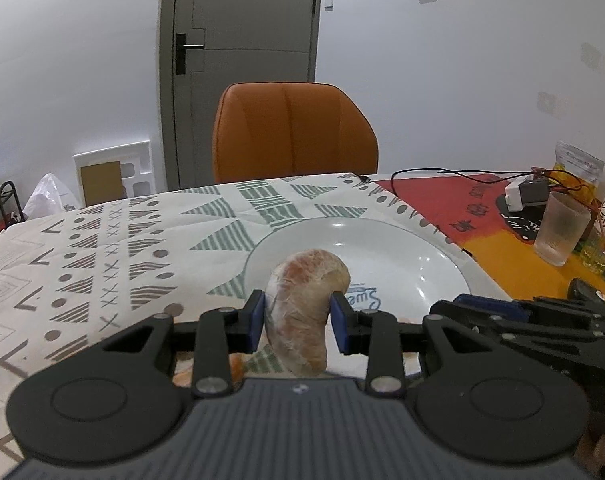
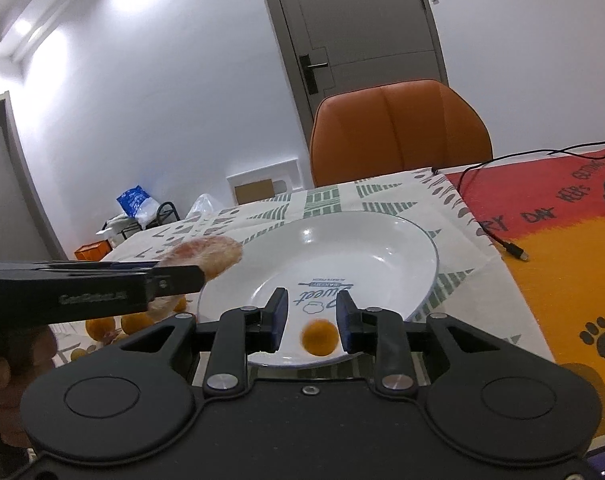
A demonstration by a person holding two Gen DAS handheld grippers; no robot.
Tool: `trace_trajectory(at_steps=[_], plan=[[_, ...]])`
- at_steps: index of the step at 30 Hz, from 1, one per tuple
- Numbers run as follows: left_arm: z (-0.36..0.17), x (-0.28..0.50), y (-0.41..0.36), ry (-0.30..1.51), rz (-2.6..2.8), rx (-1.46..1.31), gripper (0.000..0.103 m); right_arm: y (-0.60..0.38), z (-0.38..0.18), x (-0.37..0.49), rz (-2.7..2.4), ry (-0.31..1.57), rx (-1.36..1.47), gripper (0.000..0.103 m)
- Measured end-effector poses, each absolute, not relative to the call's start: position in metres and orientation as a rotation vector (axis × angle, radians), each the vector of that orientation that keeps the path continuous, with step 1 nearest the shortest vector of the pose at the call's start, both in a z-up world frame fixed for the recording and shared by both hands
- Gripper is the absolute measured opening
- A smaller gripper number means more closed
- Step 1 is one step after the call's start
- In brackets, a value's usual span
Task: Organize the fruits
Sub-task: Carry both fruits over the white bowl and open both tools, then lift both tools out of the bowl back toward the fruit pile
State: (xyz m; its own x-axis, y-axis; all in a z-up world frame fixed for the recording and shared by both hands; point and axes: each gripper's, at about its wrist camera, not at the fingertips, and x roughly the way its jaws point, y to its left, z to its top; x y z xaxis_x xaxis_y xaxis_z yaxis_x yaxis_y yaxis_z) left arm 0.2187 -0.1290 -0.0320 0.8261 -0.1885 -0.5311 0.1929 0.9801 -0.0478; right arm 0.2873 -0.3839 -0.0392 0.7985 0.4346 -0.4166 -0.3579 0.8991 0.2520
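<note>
Home dining rm: table w/ patterned cloth (image 1: 102, 248), orange chair (image 1: 290, 132), door (image 1: 242, 40).

My left claw (image 1: 298, 316) squeezes a pale orange fruit piece (image 1: 304, 308) above the white plate (image 2: 382, 248); a small round orange fruit (image 2: 319, 337) sits on its near rim

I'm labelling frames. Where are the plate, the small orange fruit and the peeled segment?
plate (image 2: 382, 248): right wrist view, bare inner surface.
small orange fruit (image 2: 320, 337): right wrist view, its middle.
peeled segment (image 1: 302, 304): left wrist view, its middle.
</note>
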Motion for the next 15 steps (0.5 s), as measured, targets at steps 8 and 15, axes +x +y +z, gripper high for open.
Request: trace_trajectory(at_steps=[8,15], plan=[[-0.029,0.224,-0.141,0.564,-0.21,0.01,0.034,-0.392,-0.038,0.284,0.435,0.482,0.205,0.033],[-0.021,0.216,-0.136,0.549,-0.184,-0.001,0.037,-0.398,-0.039,0.276,0.415,0.475,0.225,0.058]])
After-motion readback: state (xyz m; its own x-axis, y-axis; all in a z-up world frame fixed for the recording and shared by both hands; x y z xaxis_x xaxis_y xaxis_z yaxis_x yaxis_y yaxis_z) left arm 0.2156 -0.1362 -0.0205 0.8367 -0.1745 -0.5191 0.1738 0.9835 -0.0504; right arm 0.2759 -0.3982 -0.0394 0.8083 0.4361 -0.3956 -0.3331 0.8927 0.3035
